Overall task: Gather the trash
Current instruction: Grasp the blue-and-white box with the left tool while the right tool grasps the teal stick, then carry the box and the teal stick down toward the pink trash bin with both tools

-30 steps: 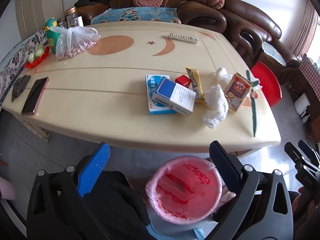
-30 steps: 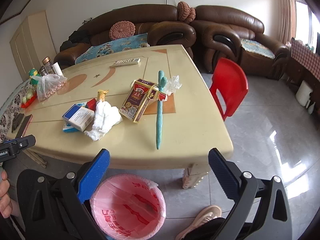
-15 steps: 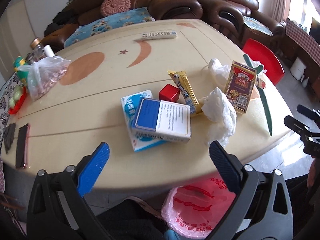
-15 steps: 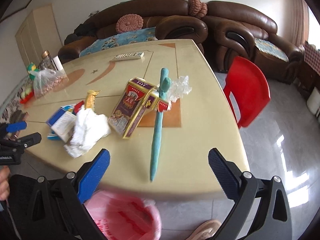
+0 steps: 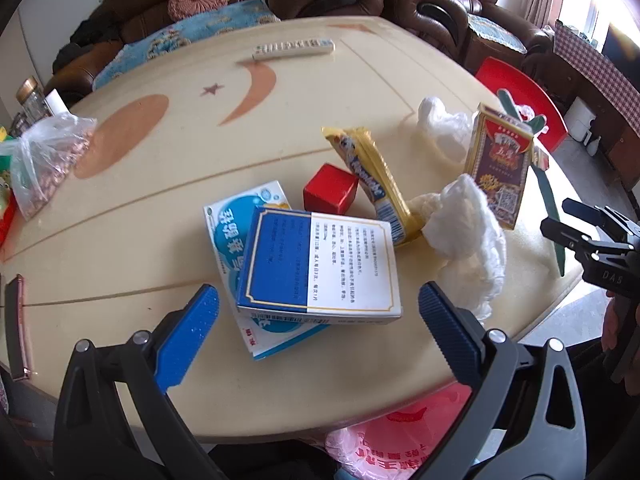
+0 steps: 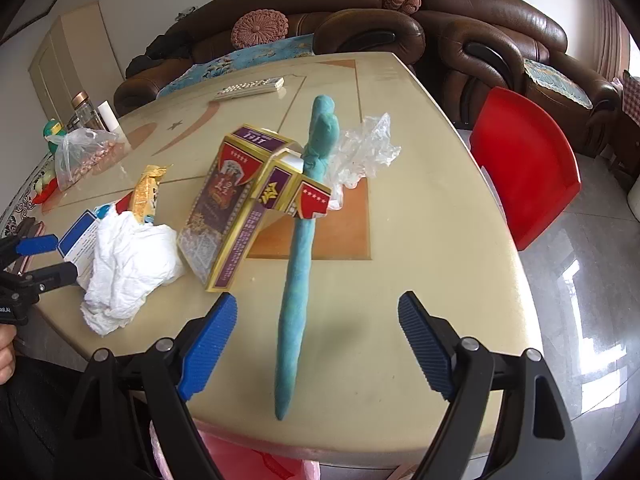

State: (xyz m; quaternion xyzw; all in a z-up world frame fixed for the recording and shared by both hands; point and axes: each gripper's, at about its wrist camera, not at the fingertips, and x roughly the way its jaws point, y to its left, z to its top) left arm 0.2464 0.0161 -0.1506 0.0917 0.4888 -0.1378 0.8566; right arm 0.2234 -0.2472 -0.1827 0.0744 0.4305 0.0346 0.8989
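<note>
Fingers of the left hand-held gripper (image 5: 318, 320) stand wide apart and empty, poised over the blue-and-white box (image 5: 320, 266) that lies on top of a second, flatter box (image 5: 240, 216) near the counter's (image 5: 120, 240) front edge. Nothing is pinched yet. The right hand-held gripper (image 6: 316, 330) is also released, its jaws closing, with the thin end of a long teal stick (image 6: 298, 276) lying between them, though the pads do not press on it.

Outward from there, all the rubbish looks to be on the counter still: a crumpled white tissue (image 5: 468, 240), a yellow snack wrapper (image 5: 372, 176), a small red cube (image 5: 330, 194), an opened red-and-gold carton (image 6: 240, 204) leaning against the stick, and a crinkled clear plastic scrap (image 6: 366, 148). Below the near edge sits the bin, lined with a pink bag (image 5: 400, 436); only part of it shows, so what it holds cannot be told.

Judging from this, collection is at its very start: no piece is lifted, and every item remains to be carried to the bin. Farther back, a remote (image 5: 294, 46) and a bag of nuts (image 5: 44, 160) seem not to be trash.
</note>
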